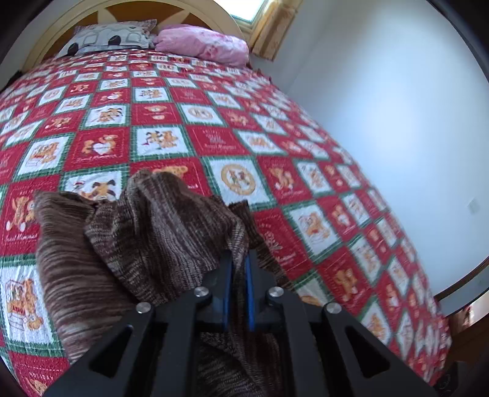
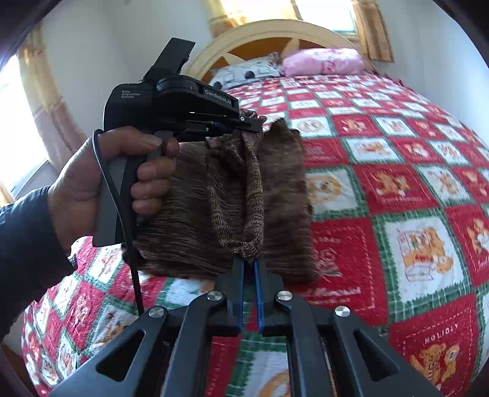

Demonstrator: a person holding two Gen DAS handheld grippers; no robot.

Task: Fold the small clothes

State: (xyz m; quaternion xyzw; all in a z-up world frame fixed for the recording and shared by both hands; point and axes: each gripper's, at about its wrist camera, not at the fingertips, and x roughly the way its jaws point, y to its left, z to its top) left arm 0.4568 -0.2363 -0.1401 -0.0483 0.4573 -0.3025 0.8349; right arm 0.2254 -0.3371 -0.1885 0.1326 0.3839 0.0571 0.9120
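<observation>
Brown ribbed knit garment (image 2: pixel 275 189), small and striped in darker and lighter threads, hangs in the air just above the bed, held up by both tools. Nearest in the right wrist view, the right tool (image 2: pixel 249 262) has its blue-padded fingers (image 2: pixel 240 274) drawn nearly together, pinching the garment's lowest hanging fold. In the left wrist view the left tool (image 1: pixel 240 259) has its fingers pressed together too, with knit cloth bunched between and over them. Seen from the right side, the left tool (image 2: pixel 253 125) grips a top edge, and the person's left hand (image 2: pixel 122 183) squeezes its handle.

Judging from this, the step in hand is lifting and spreading the piece before laying it flat. To do it well, both pinches should hold firm while the two tools draw apart sideways, so the twisted middle strip opens out and the cloth hangs in one plane. Then it should be lowered evenly so that it lands smooth.

Below lies the red, white and green checked quilt with teddy-bear patches (image 2: pixel 397 189), covering the bed. Farther off rest a grey patterned pillow (image 1: pixel 113 38) and a pink pillow (image 1: pixel 204 42) against the cream arched headboard (image 2: pixel 275 27).
</observation>
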